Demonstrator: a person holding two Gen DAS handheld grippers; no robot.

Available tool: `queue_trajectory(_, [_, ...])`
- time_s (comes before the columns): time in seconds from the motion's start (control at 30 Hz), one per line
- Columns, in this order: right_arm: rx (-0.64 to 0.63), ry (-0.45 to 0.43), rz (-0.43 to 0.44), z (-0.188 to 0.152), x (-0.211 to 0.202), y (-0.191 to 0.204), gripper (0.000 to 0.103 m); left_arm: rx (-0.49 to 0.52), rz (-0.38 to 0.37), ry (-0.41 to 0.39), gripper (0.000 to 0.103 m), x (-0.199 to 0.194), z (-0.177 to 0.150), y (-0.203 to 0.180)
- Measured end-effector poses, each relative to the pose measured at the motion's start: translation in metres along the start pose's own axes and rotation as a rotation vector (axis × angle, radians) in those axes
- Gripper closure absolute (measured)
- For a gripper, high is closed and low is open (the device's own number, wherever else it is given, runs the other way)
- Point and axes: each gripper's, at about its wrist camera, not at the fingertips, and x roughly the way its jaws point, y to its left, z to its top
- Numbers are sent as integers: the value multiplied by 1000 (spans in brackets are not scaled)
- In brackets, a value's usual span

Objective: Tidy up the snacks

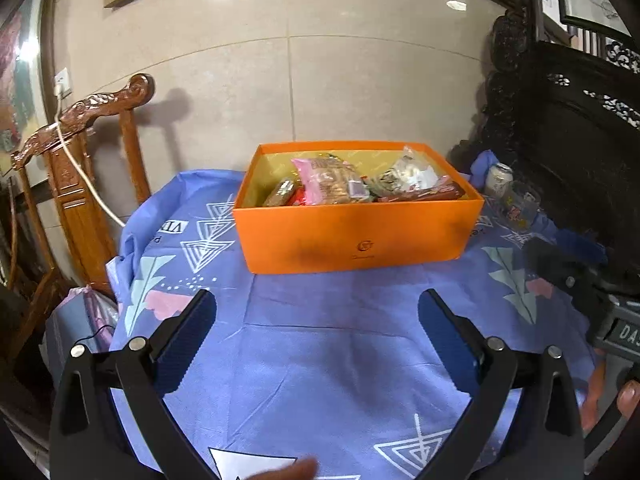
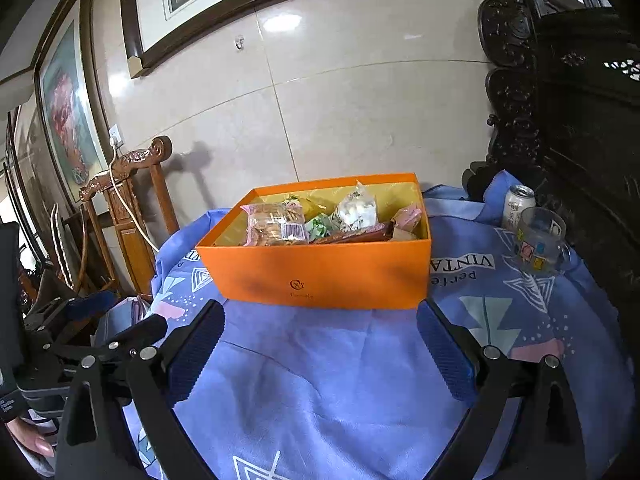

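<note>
An orange box [image 1: 360,232] stands on the tabletop, which is covered by a blue patterned cloth [image 1: 340,360], toward the far edge near the tiled wall. The snacks lie inside the box: a pink packet of biscuits [image 2: 276,224] toward its left end, a clear bag of white pieces [image 2: 358,208] propped against the back wall, a green wrapper [image 2: 320,226] between them, and a long brown bar [image 2: 356,236] along the front wall. At the far right corner of the tabletop a drinks can [image 2: 519,204] stands upright, with a printed glass mug [image 2: 538,242] just in front of it. The left tool [image 1: 316,336] hovers over the bare cloth at the near edge, released, its fingers spread wide with nothing between them. The right tool [image 2: 320,344] hangs likewise over the cloth just before the box, also spread wide and empty. A carved wooden chair [image 1: 80,152] stands off the left edge.
</note>
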Motion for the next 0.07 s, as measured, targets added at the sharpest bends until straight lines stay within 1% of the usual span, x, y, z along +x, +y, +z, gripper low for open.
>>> queue_trajectory(0.07, [8, 3, -4, -4, 2, 0, 4, 9, 2, 11, 4, 3, -4, -2])
